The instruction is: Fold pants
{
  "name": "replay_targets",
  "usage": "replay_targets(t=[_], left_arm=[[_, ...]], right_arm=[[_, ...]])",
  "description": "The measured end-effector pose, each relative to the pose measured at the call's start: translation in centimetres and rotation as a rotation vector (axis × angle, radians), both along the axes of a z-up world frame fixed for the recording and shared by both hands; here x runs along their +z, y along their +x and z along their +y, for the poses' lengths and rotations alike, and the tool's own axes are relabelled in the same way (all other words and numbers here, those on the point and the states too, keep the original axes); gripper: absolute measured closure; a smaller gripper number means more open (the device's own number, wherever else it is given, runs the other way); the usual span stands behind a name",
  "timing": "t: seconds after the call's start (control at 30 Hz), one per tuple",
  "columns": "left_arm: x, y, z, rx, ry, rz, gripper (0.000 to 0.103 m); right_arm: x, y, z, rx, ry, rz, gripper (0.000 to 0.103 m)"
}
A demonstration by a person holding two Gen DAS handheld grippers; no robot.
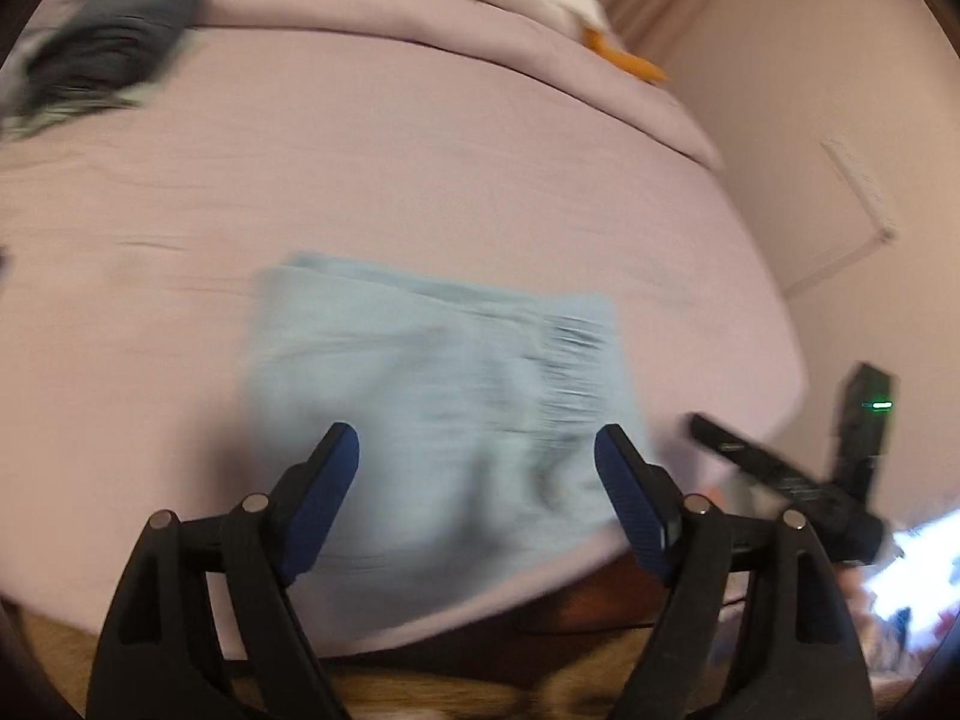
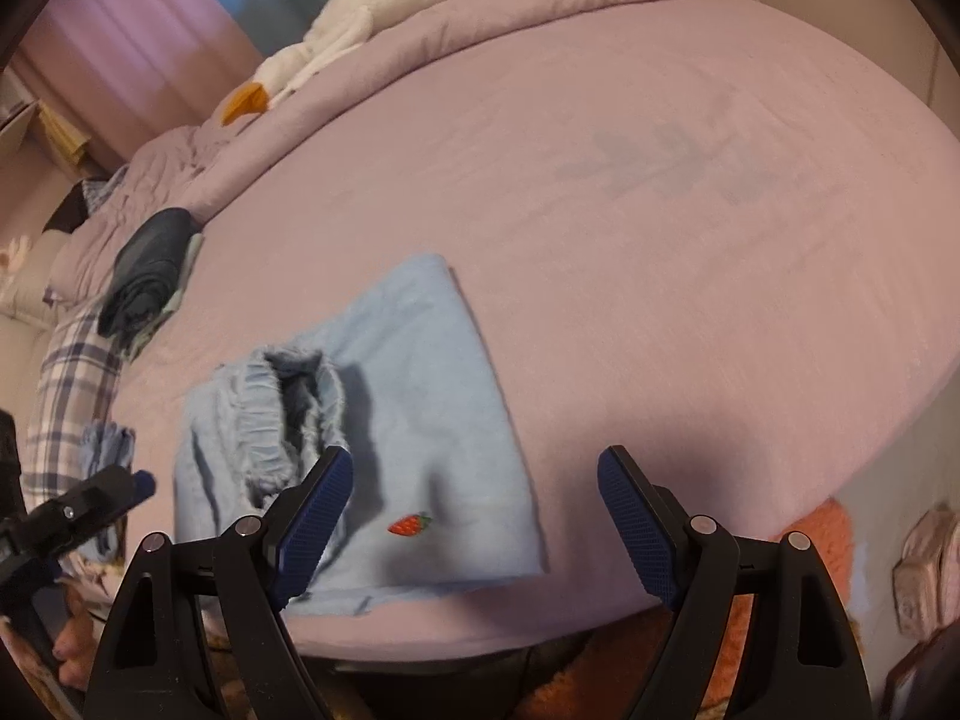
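Both hand-held grippers are spread wide and holding nothing: the left hand-held gripper and right hand-held gripper hover over the pants' near edge. The light blue pants lie on the bed by its near edge, folded into a rough rectangle, with the elastic waistband bunched up on top. I'd flatten that waistband before another fold. Beyond the pants sits a dark folded garment, further off a plush goose.
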State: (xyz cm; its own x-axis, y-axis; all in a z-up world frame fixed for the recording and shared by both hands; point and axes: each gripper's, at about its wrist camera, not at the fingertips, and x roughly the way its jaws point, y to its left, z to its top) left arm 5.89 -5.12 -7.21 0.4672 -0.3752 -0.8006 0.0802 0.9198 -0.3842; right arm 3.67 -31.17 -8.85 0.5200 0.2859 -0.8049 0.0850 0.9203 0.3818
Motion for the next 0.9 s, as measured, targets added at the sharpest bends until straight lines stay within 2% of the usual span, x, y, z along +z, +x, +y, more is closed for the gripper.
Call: replay_targets(t=[0.1, 0.27, 0.33, 0.43, 0.47, 0.53, 0.6, 0.8, 0.9], left_arm=[[-0.8, -0.8, 2.7, 0.101, 0.078, 0.018, 0.022], [-2.5, -1.9, 6.5, 0.223, 0.084, 0.081, 0.022], [-2.9, -2.2, 7.2, 0.246, 0.083, 0.098, 0.022], [-3.1, -2.7, 7.6, 0.262, 0.081, 0.11, 0.022], [-3.1, -3.2, 7.9, 0.263, 0.081, 0.111, 0.022], [-3.0, -3.3, 7.9, 0.261, 0.082, 0.111, 0.022], [-2.7, -3.3, 7.5, 0.25, 0.081, 0.104, 0.022], [-3.3, -2.9, 7.5, 0.232, 0.081, 0.102, 0.022], [-3.6, -2.6, 7.3, 0.224, 0.084, 0.111, 0.022]], right_arm=[[0.6, 0.5, 1.0, 0.053, 0.03, -0.021, 0.02], [1.3, 1.3, 4.9, 0.202, 0.107, -0.038, 0.022], [1.0, 1.4, 6.7, 0.261, 0.135, -0.023, 0.039], [-0.4, 1.7, 9.2, 0.338, 0.128, 0.021, 0.043], [-1.1, 1.8, 9.7, 0.341, 0.098, 0.03, 0.046], [-2.2, 2.1, 9.9, 0.302, 0.009, 0.051, 0.078], [-1.9, 2.0, 9.1, 0.283, 0.008, 0.026, 0.084], [2.1, 0.2, 5.9, 0.258, 0.026, -0.085, 0.088], [0.6, 0.4, 5.4, 0.252, -0.024, -0.054, 0.088]])
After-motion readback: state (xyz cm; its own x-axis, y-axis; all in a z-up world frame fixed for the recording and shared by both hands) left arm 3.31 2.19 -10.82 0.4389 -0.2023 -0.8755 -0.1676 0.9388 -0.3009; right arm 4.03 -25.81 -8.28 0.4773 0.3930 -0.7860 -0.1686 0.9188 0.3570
